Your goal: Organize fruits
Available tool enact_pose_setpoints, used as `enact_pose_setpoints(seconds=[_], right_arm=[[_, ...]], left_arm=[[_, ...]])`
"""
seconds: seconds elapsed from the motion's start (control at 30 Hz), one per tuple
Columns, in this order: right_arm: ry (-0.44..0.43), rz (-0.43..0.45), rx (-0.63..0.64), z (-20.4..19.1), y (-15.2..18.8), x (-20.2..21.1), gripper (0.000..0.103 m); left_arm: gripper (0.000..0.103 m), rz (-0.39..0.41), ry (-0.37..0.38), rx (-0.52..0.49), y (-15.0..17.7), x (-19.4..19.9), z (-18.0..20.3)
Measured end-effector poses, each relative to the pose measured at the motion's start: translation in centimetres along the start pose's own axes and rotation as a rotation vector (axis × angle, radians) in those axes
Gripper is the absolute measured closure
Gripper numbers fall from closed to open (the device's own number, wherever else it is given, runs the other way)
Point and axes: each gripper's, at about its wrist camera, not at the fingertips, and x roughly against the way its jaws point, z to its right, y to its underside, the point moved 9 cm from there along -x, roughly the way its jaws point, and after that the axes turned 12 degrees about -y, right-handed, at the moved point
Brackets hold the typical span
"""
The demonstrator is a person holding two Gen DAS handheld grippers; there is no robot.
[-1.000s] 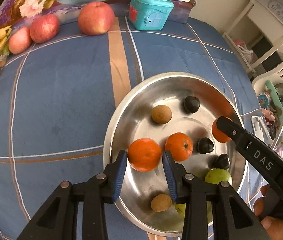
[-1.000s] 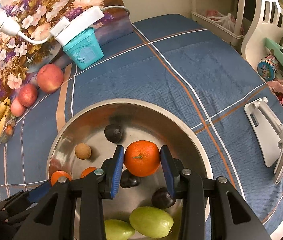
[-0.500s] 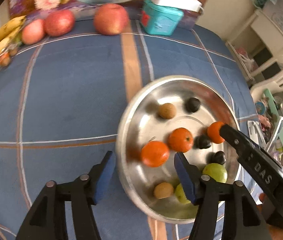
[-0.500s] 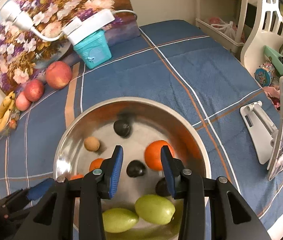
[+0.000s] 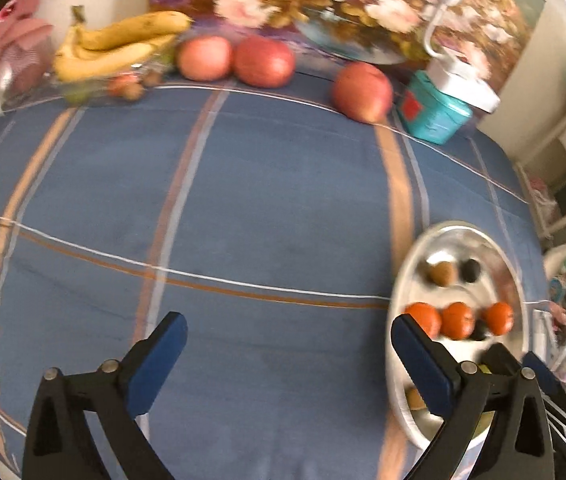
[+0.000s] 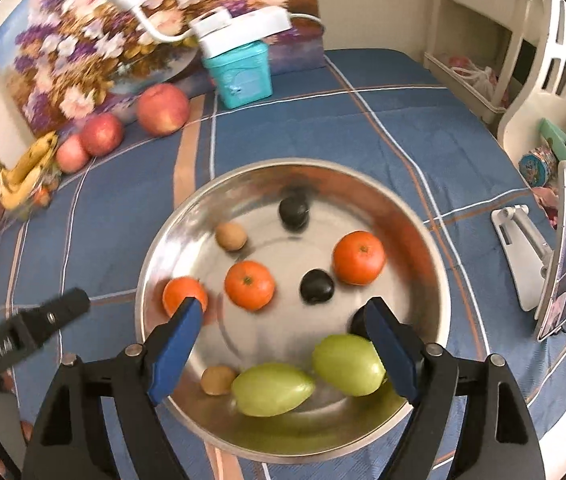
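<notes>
Blue tablecloth (image 6: pixel 383 128) bears a steel bowl (image 6: pixel 423 240) of upright oranges (image 6: pixel 249 285); both claws gape empty.

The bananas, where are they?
The bananas lie at the far left edge of the blue tablecloth in the right wrist view, next to the smallest of three apples, well away from the metal bowl.

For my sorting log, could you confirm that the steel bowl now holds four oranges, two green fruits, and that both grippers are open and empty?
Not quite: the steel bowl holds three oranges, not four, as the right wrist view shows. The two green fruits are there, and the left gripper and right gripper are open and empty.
</notes>
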Motion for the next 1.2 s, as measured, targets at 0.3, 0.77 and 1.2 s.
enact_pose_setpoints(seconds=[0.3,0.77,1.2], right_arm=[[0.026,0.013,0.096,-2.8,2.2,-0.2,0.007],[0.005,-0.025,0.131,-5.1,6.4,1.0,0.007],[0.037,-0.038,0.165,-5.3,9.0,1.7,0.007]], left_arm=[[0.0,0.059,-0.115,-0.016,0.9,-0.5,-2.7],[0.0,-0.011,-0.331,-0.092,5.8,1.2,-5.8],[0.0,-0.06,-0.327,-0.057,9.2,2.9,-8.2]])
